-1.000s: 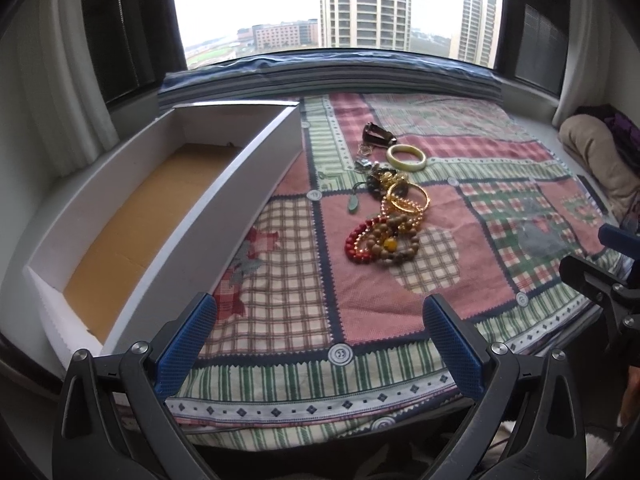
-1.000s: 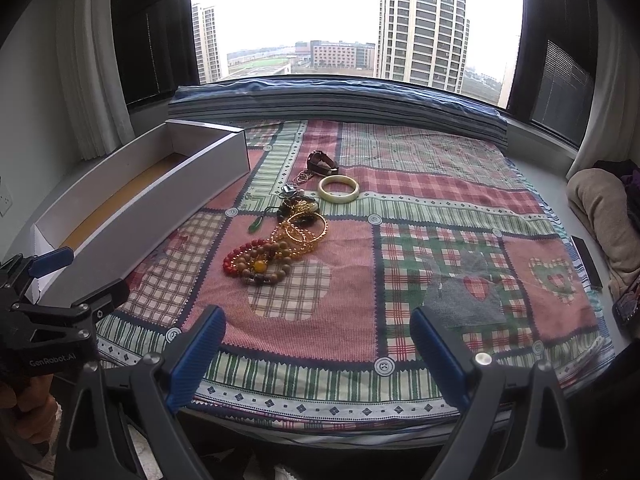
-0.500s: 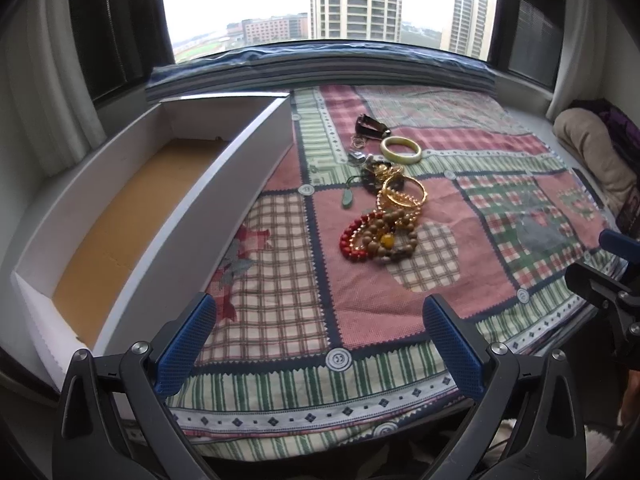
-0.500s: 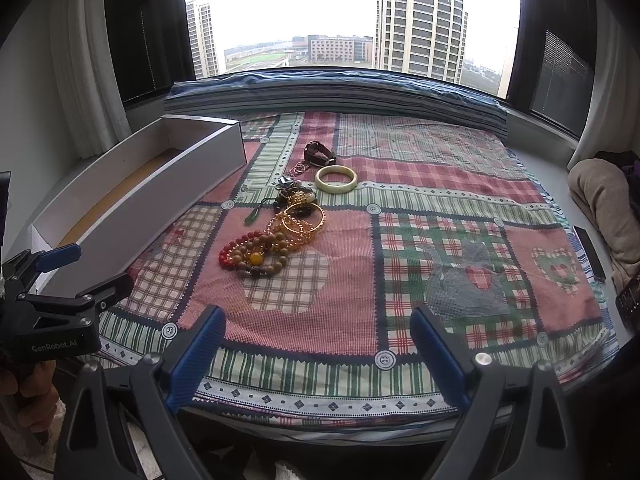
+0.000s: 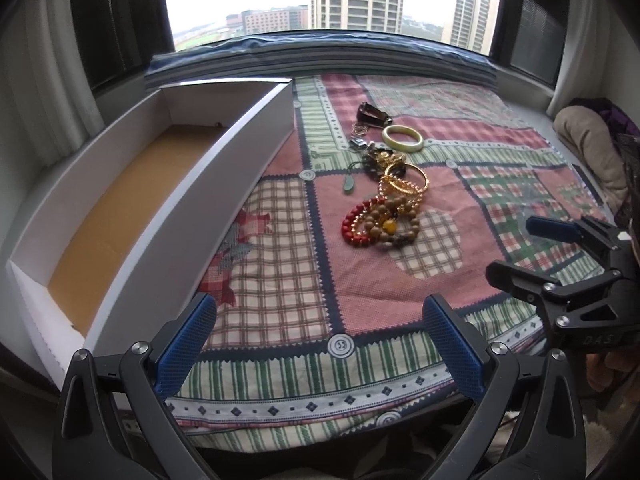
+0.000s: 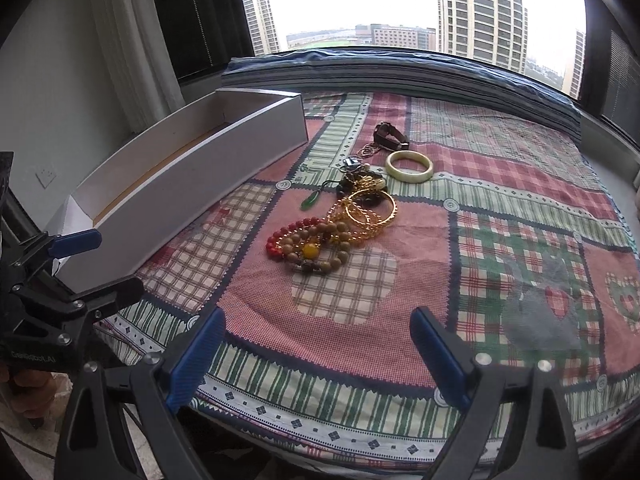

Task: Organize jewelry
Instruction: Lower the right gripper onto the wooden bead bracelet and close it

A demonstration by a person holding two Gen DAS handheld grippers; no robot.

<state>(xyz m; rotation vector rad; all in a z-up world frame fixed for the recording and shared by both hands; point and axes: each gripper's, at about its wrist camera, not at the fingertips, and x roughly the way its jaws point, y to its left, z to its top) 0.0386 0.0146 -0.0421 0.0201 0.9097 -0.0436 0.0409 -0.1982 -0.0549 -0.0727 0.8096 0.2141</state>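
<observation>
A pile of jewelry lies mid-cloth: red and wooden bead bracelets (image 5: 380, 224) (image 6: 308, 246), gold bangles (image 5: 404, 184) (image 6: 366, 210), a pale jade bangle (image 5: 402, 138) (image 6: 409, 165), a green pendant (image 5: 349, 186) (image 6: 310, 201) and a brown watch (image 5: 372, 114) (image 6: 390, 136). A long white box (image 5: 240, 148) (image 6: 208, 168) with a brown floor stands empty at the left. My left gripper (image 5: 320, 336) is open and empty at the cloth's near edge; it shows in the right wrist view (image 6: 96, 260). My right gripper (image 6: 316, 344) is open and empty, also seen in the left wrist view (image 5: 520, 248).
A patchwork cloth (image 5: 360, 288) (image 6: 500, 208) covers the platform below a wide window. A folded blue blanket (image 5: 320, 56) lies along the sill. A beige cushion (image 5: 592, 148) sits at the far right. A wall socket (image 6: 46, 172) is on the left wall.
Both grippers have moved forward towards the jewelry pile, which now looks larger. Both stay open and empty. The right gripper has come further into the left wrist view.
</observation>
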